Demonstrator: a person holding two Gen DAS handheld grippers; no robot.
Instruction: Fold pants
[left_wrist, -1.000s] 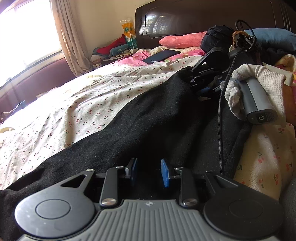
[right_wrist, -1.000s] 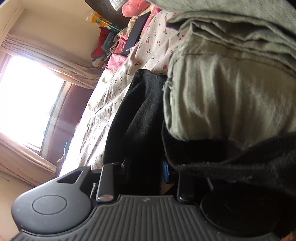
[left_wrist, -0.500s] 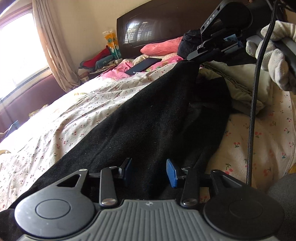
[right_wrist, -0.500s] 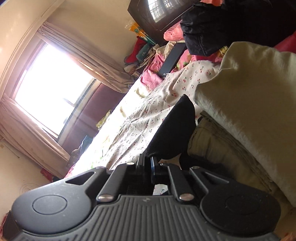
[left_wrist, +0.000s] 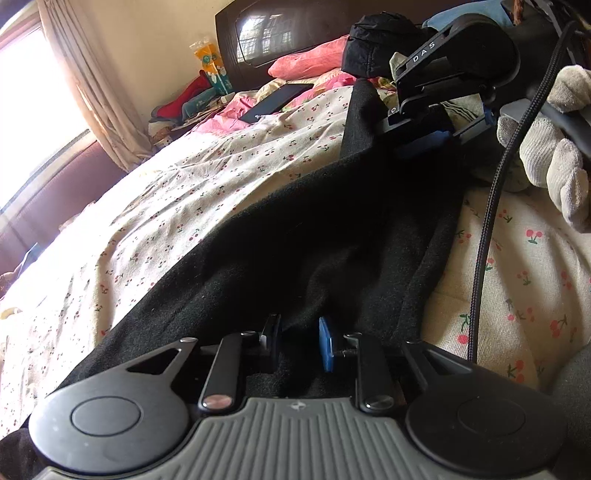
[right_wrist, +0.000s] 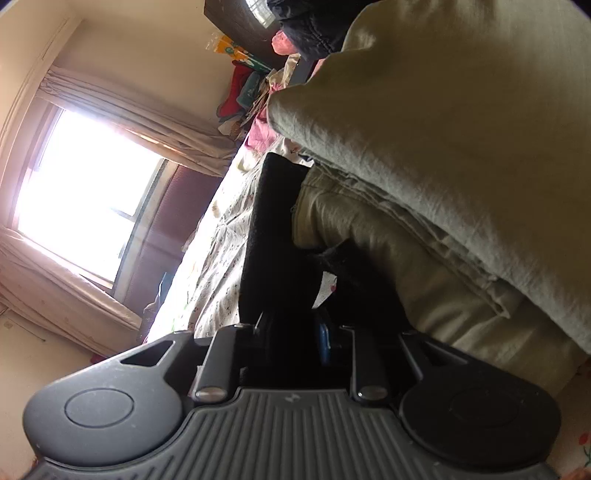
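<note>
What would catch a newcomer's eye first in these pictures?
The black pants stretch diagonally across the cherry-print bedsheet, fabric lying between both claws. Beside them on the right sits a stack of folded olive-green clothes. A bright window glares at the left.

Big bed (left_wrist: 207, 184) with a cream sheet dotted with little red cherries. Dark brown shiny wooden headboard (left_wrist: 295, 33) at the far end. Soft pink pillow (left_wrist: 306, 62) up against it. Flat black tablet (left_wrist: 275, 101) lying on pink cloth nearby. Puffy black bag (left_wrist: 384, 44) beside the pillow. Tall orange and yellow packet (left_wrist: 210, 61) standing by the wall. Cream curtain (left_wrist: 88, 85) hanging next to a bright window (right_wrist: 85, 192). Stack of folded olive-green cloth (right_wrist: 443, 166) on the bed.
</note>
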